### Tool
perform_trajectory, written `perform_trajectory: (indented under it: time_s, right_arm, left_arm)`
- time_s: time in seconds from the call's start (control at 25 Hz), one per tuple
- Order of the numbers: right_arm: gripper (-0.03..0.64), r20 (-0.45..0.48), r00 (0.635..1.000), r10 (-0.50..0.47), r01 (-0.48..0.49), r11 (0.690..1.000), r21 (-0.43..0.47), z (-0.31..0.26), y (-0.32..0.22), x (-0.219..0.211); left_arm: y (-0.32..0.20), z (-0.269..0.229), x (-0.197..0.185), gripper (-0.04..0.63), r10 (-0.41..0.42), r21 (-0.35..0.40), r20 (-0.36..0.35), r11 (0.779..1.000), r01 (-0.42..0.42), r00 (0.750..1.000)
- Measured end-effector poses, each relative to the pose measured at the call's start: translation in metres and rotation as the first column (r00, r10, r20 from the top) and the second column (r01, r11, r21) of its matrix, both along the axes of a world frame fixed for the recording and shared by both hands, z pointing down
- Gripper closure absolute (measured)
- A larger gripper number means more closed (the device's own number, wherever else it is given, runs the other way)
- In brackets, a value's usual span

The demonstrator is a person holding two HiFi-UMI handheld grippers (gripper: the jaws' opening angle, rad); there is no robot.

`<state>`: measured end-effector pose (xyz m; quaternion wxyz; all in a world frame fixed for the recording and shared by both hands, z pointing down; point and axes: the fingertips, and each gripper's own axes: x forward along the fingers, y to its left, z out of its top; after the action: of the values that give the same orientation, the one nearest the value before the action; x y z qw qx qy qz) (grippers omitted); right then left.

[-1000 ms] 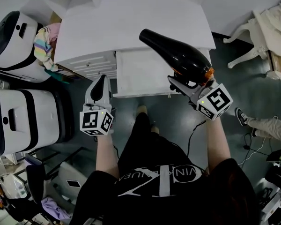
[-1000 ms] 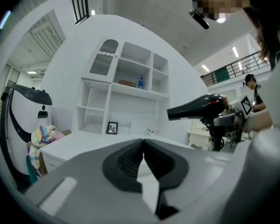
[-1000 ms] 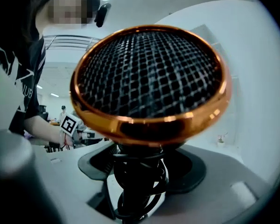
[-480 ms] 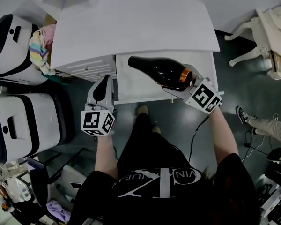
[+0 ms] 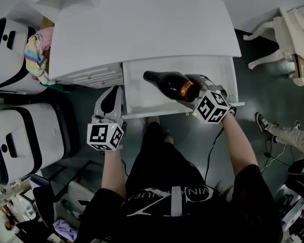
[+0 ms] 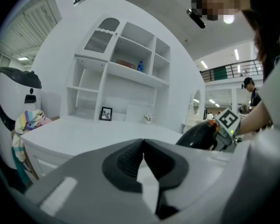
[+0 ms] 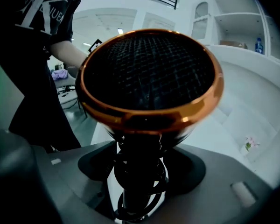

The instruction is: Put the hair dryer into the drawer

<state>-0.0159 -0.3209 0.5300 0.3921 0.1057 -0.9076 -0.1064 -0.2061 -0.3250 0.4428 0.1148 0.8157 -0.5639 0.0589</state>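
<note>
Below the counter's (image 5: 142,24) front edge, the left gripper (image 6: 142,143) sat clenched on nothing, beside the one open drawer (image 5: 142,95). The right gripper (image 7: 140,171) clamped the single hair dryer (image 5: 168,81) by its cord-wound handle. The dryer had dropped from above the counter to low over the drawer, and whether it touched the drawer was unclear.

Left gripper (image 5: 115,91) jaws pressed together, nothing between them, forearm stretched forward, right gripper (image 5: 196,91) level alongside, clamped on hair dryer (image 5: 168,83) handle
</note>
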Motion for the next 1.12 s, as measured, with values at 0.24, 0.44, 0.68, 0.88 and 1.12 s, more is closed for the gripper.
perform_trajectory:
  time_s: [0.24,0.44,0.68,0.88,1.12]
  right_arm:
    - [0.296,-0.128,0.992,-0.014,0.031,0.991,0.134,0.028,-0.022,0.001]
    - [0.296,-0.181,0.983,-0.018,0.055,0.978,0.202,0.047,-0.036,0.003]
    - [0.296,-0.201,0.98,-0.007,0.054,0.971,0.231,0.068,-0.051,0.001]
    - [0.295,-0.196,0.981,0.013,0.029,0.977,0.21,0.079,-0.056,-0.003]
    - [0.291,-0.209,0.978,-0.021,0.058,0.984,0.17,0.087,-0.048,-0.007]
  left_arm:
    - [-0.012,0.014,0.004,0.595,0.012,-0.018,-0.006,1.0,-0.012,1.0]
    - [-0.019,0.025,0.009,0.595,0.022,-0.029,-0.003,0.999,-0.022,1.0]
    - [-0.025,0.037,0.012,0.595,0.025,-0.043,-0.005,0.999,-0.026,1.0]
    - [-0.029,0.045,0.018,0.595,0.036,-0.055,-0.003,0.998,-0.036,0.999]
    - [-0.029,0.042,0.025,0.595,0.039,-0.053,-0.004,0.998,-0.04,0.999]
